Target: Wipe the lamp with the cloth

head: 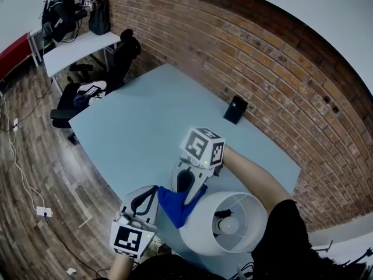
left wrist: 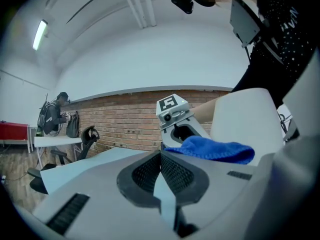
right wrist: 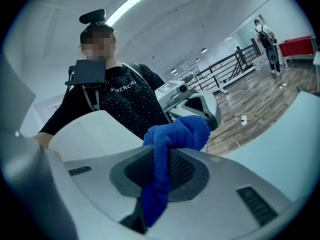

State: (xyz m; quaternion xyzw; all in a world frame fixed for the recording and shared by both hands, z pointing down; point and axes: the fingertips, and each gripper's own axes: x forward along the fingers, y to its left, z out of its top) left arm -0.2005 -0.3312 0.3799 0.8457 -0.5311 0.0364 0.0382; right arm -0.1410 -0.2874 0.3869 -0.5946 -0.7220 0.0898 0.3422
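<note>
The right gripper [head: 185, 192] has its jaws pinched tight on a soft blue cloth [head: 176, 207]. The cloth rests against the side of the round white lamp shade [head: 195, 231] (a bulb [head: 228, 225] shows inside), which stands on the pale blue table [head: 140, 115]. The left gripper [head: 150, 192], just beside the cloth, has its jaws closed together on nothing.

Perhaps "VENCH" on shirt [right wrist: 131, 100].
</note>
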